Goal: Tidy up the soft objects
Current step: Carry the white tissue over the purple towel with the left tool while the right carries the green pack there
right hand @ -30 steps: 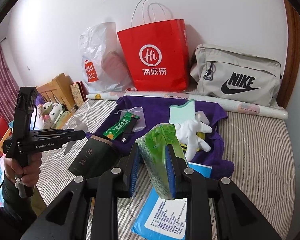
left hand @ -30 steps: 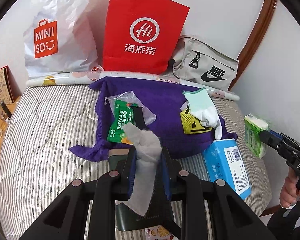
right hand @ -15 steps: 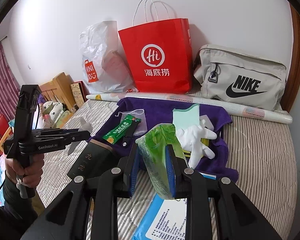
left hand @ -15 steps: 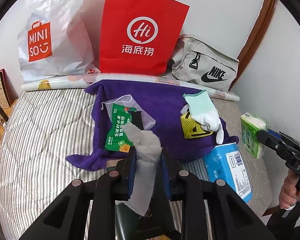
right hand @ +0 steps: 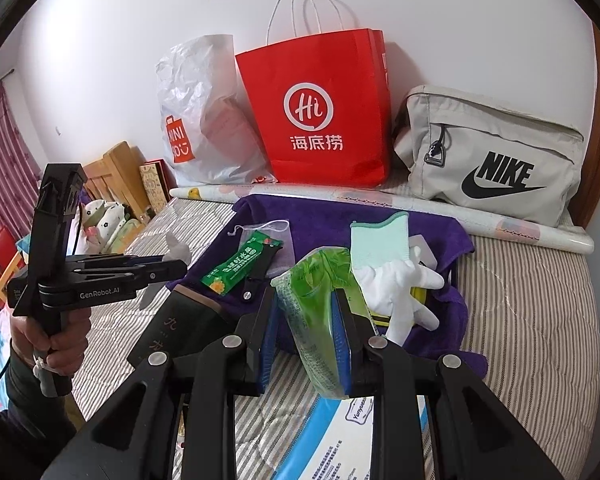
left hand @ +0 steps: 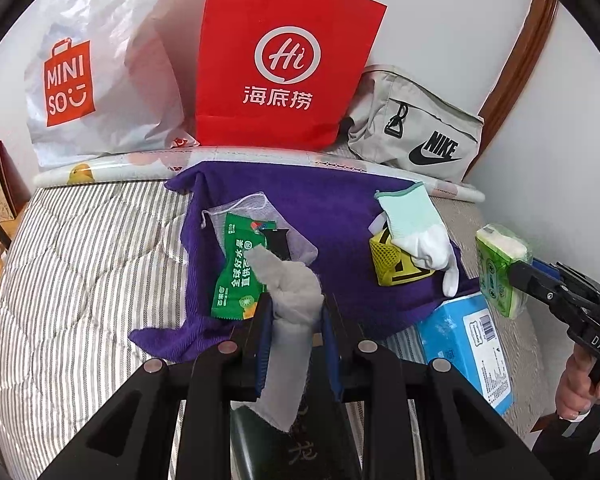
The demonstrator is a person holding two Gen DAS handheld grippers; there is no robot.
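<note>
In the left wrist view the left claw [left hand: 293,320] is standing at the lower middle of the frame, its blue pads narrowed and pinching a grey cloth [left hand: 289,304] that is poking up above the pads and hanging down below them. In the right wrist view the right claw [right hand: 306,320] is likewise sitting low in the middle, narrowed and clamping a green tissue pack [right hand: 314,312]; the same pack is showing at the right edge of the left wrist view.

Both claws are hovering over a striped bed [left hand: 83,264]. A purple towel [left hand: 328,208] is lying spread across the middle of the frame. On its left part a green snack packet [left hand: 235,276] is resting over a clear mesh pouch [left hand: 255,210]; on its right part a mint and white glove [left hand: 416,224] is lying over a yellow mesh item [left hand: 388,258]. A blue tissue box [left hand: 472,344] is sitting at the towel's lower right edge, and a dark box [right hand: 183,328] is lying at the lower left of the right wrist view.

Along the top of the frame a white Miniso bag [left hand: 95,76], a red paper bag [left hand: 283,60] and a grey Nike bag [left hand: 420,132] are leaning against the wall, behind a rolled patterned sheet [left hand: 259,158].
</note>
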